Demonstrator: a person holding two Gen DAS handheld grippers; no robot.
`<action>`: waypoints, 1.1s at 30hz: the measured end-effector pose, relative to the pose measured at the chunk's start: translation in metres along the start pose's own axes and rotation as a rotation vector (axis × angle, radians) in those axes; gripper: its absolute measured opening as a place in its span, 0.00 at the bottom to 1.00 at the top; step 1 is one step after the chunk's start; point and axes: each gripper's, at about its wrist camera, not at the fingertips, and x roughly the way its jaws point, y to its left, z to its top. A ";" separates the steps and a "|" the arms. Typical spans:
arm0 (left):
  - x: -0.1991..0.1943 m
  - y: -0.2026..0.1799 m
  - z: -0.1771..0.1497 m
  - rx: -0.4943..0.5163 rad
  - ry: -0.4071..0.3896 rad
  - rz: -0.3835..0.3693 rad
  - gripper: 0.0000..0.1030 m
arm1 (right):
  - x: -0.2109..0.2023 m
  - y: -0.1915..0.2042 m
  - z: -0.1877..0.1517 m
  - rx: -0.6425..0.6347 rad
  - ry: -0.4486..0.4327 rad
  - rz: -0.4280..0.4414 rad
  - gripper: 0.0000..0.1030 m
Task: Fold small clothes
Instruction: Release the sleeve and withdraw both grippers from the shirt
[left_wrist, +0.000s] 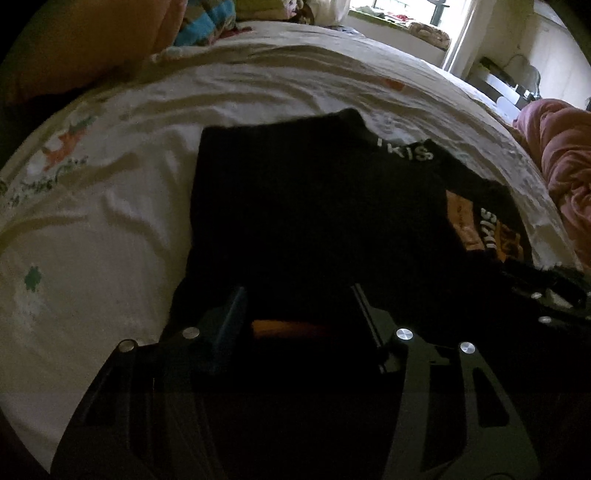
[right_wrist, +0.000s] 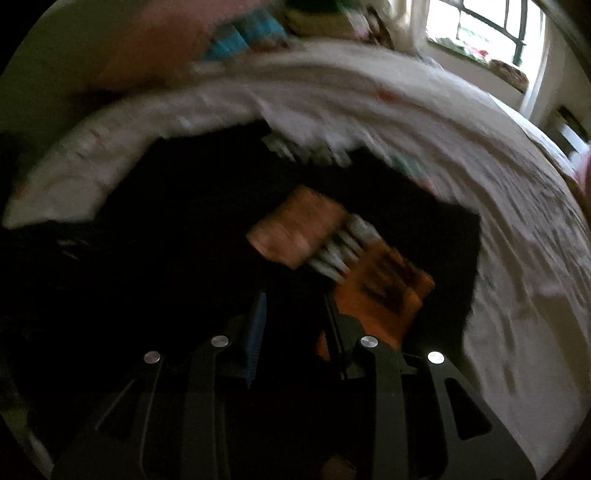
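Black garment (left_wrist: 306, 206) lies flat, lengthwise away.

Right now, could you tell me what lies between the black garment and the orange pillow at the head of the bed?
In the left wrist view, only wrinkled white bedsheet lies between the black garment and the orange pillow.

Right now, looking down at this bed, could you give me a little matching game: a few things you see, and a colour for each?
Things:
1. garment
2. bedsheet
3. bundle at the right edge
4. patch on the garment

Colours:
A. pink
B. orange
C. black
D. white with small prints

Pairs: 1-C, 2-D, 3-A, 4-B
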 end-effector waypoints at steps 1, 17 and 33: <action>0.000 0.001 -0.001 -0.008 0.000 -0.007 0.48 | 0.005 -0.006 -0.004 0.022 0.013 -0.008 0.30; -0.005 0.000 -0.021 0.001 0.008 0.009 0.59 | -0.037 -0.017 -0.033 0.157 -0.089 0.069 0.53; -0.042 0.003 -0.024 -0.022 -0.070 -0.008 0.70 | -0.073 -0.009 -0.038 0.167 -0.167 0.076 0.81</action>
